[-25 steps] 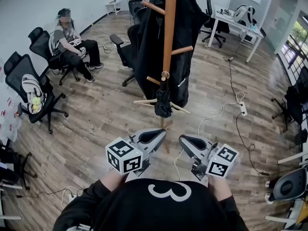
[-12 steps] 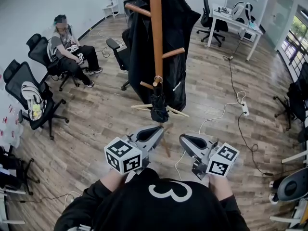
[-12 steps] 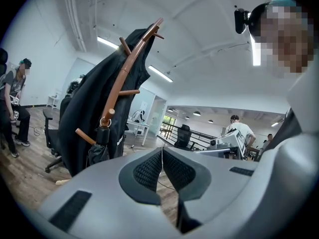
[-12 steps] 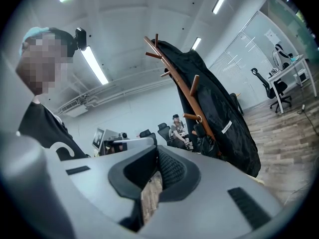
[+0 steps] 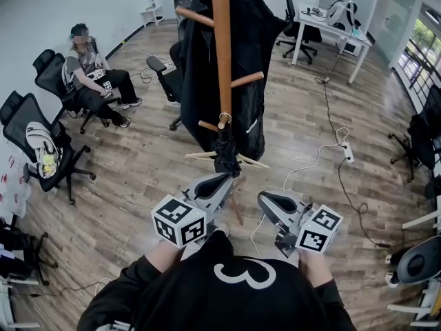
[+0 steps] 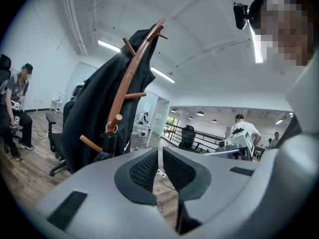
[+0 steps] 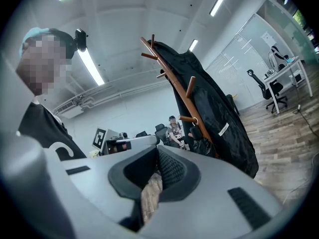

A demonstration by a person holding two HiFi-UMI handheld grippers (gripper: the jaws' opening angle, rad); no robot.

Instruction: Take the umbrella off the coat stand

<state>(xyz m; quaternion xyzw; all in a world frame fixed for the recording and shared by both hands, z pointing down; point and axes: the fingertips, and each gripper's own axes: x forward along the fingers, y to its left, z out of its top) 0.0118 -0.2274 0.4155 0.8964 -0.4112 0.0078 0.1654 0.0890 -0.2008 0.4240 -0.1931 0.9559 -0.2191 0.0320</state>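
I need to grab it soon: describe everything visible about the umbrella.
The umbrella is black, folded short and fabric-looking. It hangs upright by a pale ring from a low peg of the wooden coat stand, in front of a black coat.

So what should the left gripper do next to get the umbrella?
Probably open the left gripper's jaws, ready to close round the umbrella. They're shut and empty now, and the umbrella hangs from a low peg on the stand just ahead of them, not yet touched.
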